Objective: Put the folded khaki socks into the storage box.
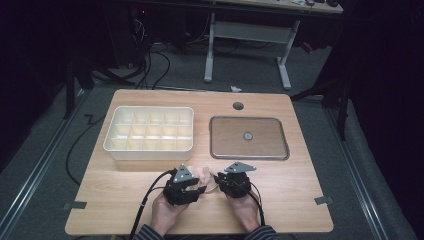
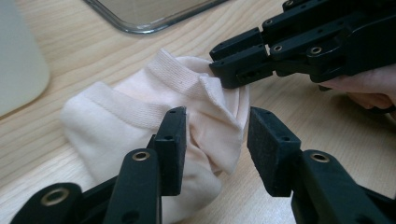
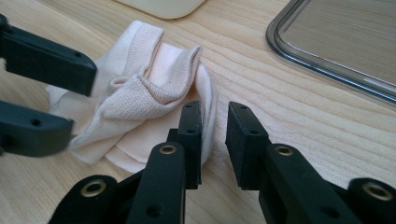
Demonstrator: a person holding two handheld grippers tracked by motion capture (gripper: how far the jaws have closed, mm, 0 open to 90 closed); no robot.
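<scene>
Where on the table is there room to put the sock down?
Bare wood lies along the near edge of the table, left and right of the hands, and in the strip between the divided box and the tray. It is crowded around the sock, between the left gripper and right gripper.

No legible text or labels.

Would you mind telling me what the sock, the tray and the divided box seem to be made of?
Sock: soft knit fabric, pale pink; ribbed cuff and limp folds show it.
Tray: probably metal, going by its shiny, rounded rim, though the flat inside looks brownish.
Divided box: likely moulded plastic, cream and matte, with smooth rounded corners and thin partitions.
</scene>
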